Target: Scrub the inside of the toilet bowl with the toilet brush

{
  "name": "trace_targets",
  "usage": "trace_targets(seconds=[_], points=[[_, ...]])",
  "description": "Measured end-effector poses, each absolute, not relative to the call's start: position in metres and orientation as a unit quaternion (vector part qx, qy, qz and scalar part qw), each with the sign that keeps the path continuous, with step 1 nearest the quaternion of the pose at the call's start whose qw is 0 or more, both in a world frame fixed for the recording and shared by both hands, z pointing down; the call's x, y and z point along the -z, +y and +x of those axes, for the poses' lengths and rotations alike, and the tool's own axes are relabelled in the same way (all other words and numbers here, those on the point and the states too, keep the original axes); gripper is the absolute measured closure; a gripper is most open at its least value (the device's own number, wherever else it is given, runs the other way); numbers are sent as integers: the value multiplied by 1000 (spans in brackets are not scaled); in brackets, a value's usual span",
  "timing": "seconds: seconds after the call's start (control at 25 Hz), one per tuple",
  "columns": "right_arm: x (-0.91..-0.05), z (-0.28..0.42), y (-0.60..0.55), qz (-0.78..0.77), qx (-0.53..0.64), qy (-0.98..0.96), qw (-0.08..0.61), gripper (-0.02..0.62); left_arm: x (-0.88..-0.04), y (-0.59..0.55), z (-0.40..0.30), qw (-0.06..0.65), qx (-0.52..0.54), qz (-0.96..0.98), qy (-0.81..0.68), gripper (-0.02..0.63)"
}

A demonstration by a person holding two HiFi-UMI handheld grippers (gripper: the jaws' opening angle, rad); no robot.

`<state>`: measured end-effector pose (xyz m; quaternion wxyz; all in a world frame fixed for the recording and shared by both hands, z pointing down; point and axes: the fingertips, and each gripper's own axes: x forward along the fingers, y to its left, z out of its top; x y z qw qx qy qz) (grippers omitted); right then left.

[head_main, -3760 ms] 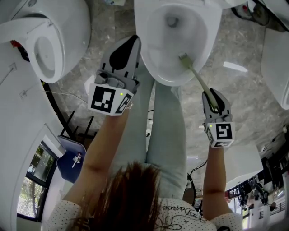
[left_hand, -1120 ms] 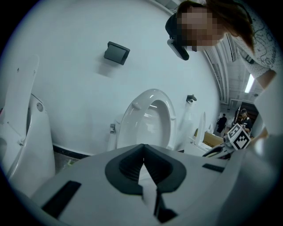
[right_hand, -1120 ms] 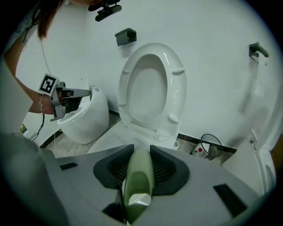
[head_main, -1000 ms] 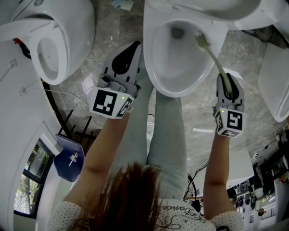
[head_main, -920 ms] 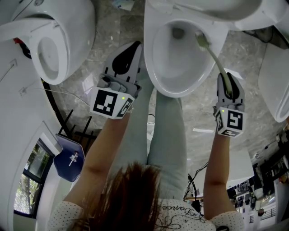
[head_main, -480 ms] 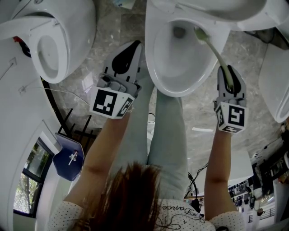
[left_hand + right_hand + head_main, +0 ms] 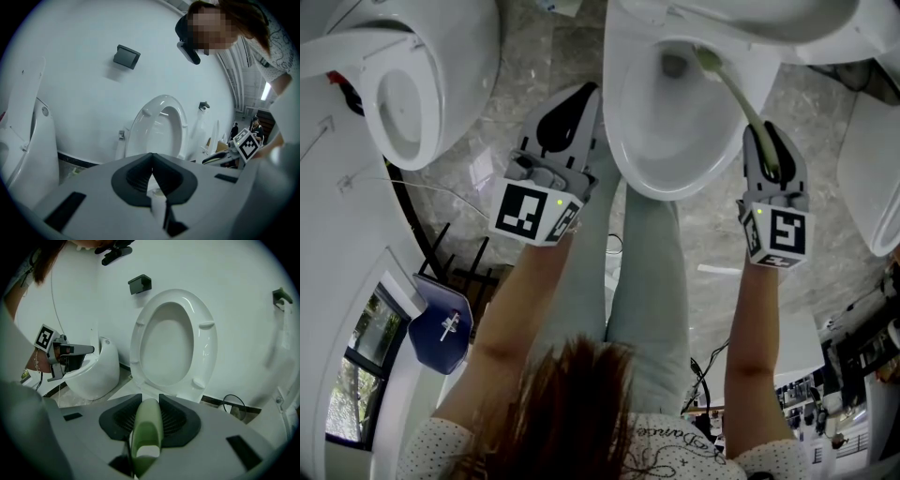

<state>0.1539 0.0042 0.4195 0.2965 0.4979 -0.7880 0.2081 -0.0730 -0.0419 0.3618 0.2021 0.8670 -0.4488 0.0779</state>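
The white toilet bowl lies at the top centre of the head view, its seat raised against the wall. A pale green toilet brush reaches from my right gripper into the bowl, its head near the drain hole at the far side. My right gripper is shut on the green handle, just outside the bowl's right rim. My left gripper is shut with nothing in it, beside the bowl's left rim. In the left gripper view my left gripper has its jaws closed together, facing the raised seat.
A second white toilet stands at the upper left, and it also shows as a toilet in the right gripper view. Another white fixture is at the right edge. The person's legs stand before the bowl. A blue object and cables lie lower left.
The brush head has swept from the bowl's near right side up to the far side by the drain. My right gripper has followed, shifting up and slightly left. The left gripper barely moved.
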Motion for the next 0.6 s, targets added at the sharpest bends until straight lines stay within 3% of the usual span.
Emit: trace_targets(seconds=[0.6], points=[[-450,138,10,478,-245,-793,288,471,-367,-41,-81,202,-86,865,-450,603]])
